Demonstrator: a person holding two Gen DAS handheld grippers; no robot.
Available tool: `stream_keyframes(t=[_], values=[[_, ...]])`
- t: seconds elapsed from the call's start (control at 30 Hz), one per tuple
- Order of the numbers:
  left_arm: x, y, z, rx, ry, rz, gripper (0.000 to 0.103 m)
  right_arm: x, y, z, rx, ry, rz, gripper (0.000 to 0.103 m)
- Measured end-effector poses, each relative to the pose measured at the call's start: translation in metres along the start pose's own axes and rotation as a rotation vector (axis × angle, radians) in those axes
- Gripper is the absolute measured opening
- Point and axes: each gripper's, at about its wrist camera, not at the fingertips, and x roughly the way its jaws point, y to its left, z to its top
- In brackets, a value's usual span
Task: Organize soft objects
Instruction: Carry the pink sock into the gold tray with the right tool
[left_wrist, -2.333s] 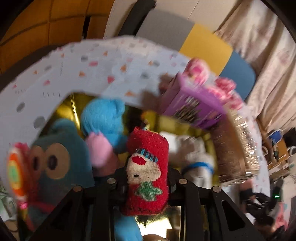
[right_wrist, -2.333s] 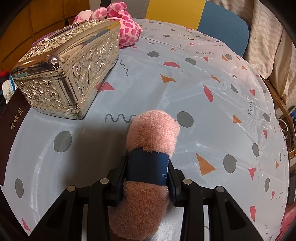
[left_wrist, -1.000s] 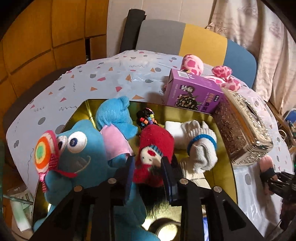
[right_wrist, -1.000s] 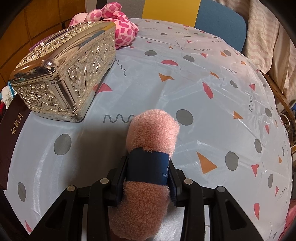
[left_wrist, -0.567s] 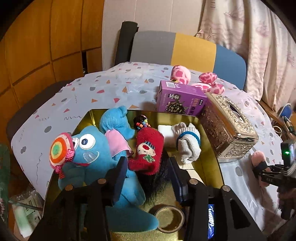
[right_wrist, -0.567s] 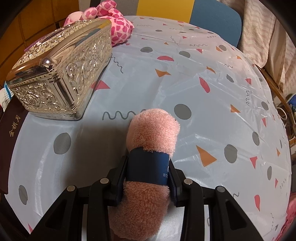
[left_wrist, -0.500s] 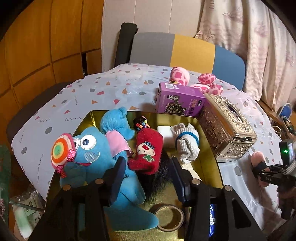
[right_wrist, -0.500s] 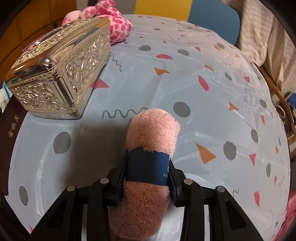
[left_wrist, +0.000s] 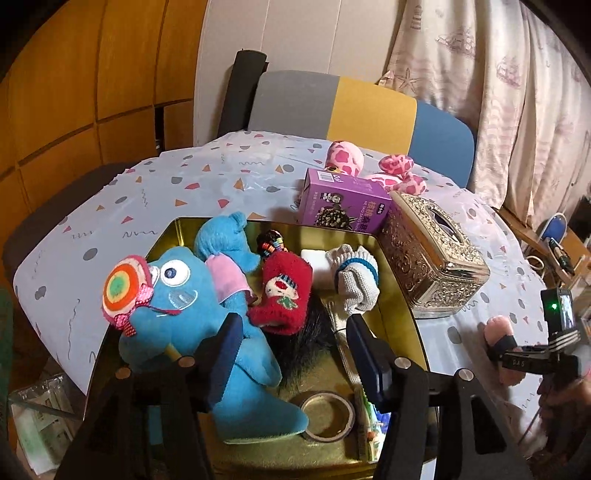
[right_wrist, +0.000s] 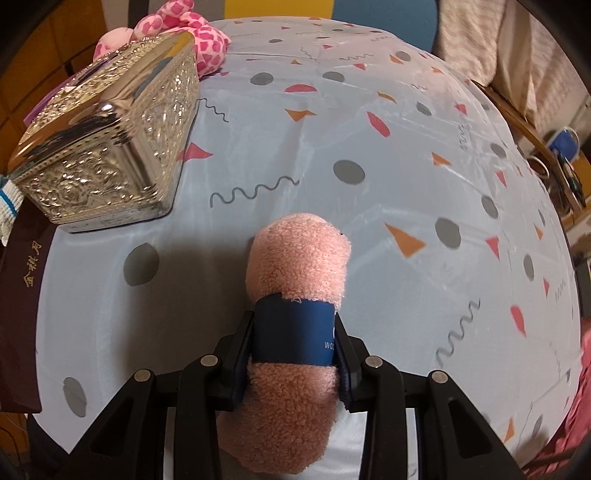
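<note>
Left gripper (left_wrist: 293, 338) jaws just opened, empty, above gold tray (left_wrist: 397, 317); right gripper (right_wrist: 295, 341) jaws clamp pink roll (right_wrist: 299, 266).

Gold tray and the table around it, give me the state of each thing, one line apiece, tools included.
Gold tray: holding toys.
Red sock: lying in the tray, released.
Blue plush: lying in the tray.
White sock: in the tray.
Left tool: open, empty, jaws just widened.
Right tool: shut on the pink roll.
Silver tissue box: upright on the table.
</note>
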Motion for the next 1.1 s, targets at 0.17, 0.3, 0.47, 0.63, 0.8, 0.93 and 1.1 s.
stream_keyframes(t=[0.17, 0.3, 0.47, 0.63, 0.8, 0.93, 1.1], values=[[-0.004, 0.011, -0.002, -0.024, 0.001, -0.007, 0.059, -0.010, 0.009, -0.018, 0.040, -0.034, 0.035, 0.035], [-0.008, 0.020, -0.006, -0.041, -0.002, -0.005, 0.059, -0.018, 0.024, -0.033, 0.038, -0.063, 0.066, 0.035], [-0.011, 0.032, -0.013, -0.057, 0.007, 0.017, 0.059, -0.025, 0.038, -0.045, 0.035, -0.080, 0.117, 0.035], [-0.015, 0.047, -0.019, -0.075, 0.011, 0.056, 0.059, -0.038, 0.050, -0.058, 0.065, -0.085, 0.202, 0.033], [-0.018, 0.060, -0.025, -0.090, 0.018, 0.091, 0.059, -0.054, 0.058, -0.056, 0.072, -0.116, 0.278, 0.033], [-0.017, 0.065, -0.029, -0.104, 0.023, 0.106, 0.059, -0.083, 0.086, -0.048, 0.008, -0.175, 0.335, 0.033], [-0.019, 0.063, -0.027, -0.108, 0.009, 0.102, 0.059, -0.113, 0.146, -0.027, -0.142, -0.222, 0.439, 0.033]])
